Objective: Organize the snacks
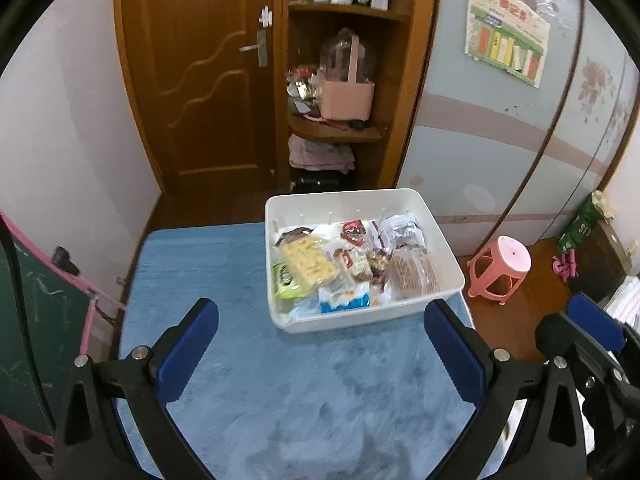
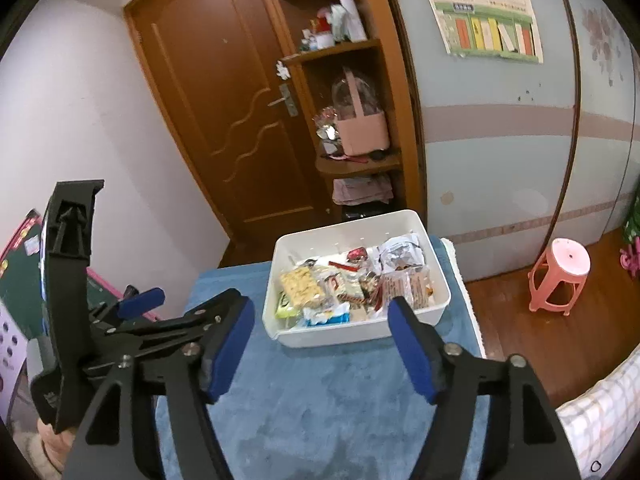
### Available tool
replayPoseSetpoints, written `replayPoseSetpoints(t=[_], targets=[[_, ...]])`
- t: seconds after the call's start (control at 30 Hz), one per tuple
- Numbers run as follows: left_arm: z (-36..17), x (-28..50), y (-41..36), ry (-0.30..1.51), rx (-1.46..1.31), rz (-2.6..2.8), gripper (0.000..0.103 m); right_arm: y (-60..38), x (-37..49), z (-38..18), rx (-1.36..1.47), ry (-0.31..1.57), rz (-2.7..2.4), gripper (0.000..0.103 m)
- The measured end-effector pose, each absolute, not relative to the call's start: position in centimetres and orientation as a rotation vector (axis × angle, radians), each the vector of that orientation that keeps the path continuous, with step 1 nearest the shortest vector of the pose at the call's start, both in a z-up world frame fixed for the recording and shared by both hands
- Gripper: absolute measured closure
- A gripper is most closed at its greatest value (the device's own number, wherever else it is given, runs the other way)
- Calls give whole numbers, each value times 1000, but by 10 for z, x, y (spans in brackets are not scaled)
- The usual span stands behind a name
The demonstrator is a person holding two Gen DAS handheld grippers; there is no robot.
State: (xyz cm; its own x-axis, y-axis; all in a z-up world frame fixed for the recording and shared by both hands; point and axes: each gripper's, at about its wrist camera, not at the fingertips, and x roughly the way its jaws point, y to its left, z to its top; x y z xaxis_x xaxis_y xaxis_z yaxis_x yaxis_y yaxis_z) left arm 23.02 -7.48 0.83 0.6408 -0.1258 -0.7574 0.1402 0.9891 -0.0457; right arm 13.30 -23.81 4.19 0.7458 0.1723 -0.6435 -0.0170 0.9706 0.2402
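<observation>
While set on blue cloth, white bin heaped with crinkled snack packets, yellow, green, brown, left gripper and right gripper both spread, empty.

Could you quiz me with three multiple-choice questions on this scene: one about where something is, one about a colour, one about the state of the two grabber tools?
1. Where are the snack packets?
A. Scattered over the blue cloth
B. Inside the white bin
C. On the pink stool

2. What colour is the bin?
A. White
B. Green
C. Brown

3. How do the left gripper and right gripper stand?
A. Both open and empty
B. Both shut on packets
C. One shut on the bin's rim

Answers:
1. B: every packet lies within the bin's walls, and the blue cloth around it carries none.
2. A: its rim and walls are plain white in both views.
3. A: each pair of blue pads stands wide apart with nothing between, short of the bin.
</observation>
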Motion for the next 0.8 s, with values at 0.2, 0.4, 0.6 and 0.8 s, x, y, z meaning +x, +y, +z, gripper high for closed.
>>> replayPoseSetpoints(t=[0.2,0.4,0.6,0.8], targets=[[17,162,-56,842,33,-166,1,-226,74,38,237,702,123,29],[20,88,-34,775,59,-145,1,-214,24,30,224,693,129,29],[15,29,-15,741,79,-92,1,-199,-16,24,206,704,118,25],[12,-2,7,707,59,-33,1,-178,-43,19,165,684,103,20]])
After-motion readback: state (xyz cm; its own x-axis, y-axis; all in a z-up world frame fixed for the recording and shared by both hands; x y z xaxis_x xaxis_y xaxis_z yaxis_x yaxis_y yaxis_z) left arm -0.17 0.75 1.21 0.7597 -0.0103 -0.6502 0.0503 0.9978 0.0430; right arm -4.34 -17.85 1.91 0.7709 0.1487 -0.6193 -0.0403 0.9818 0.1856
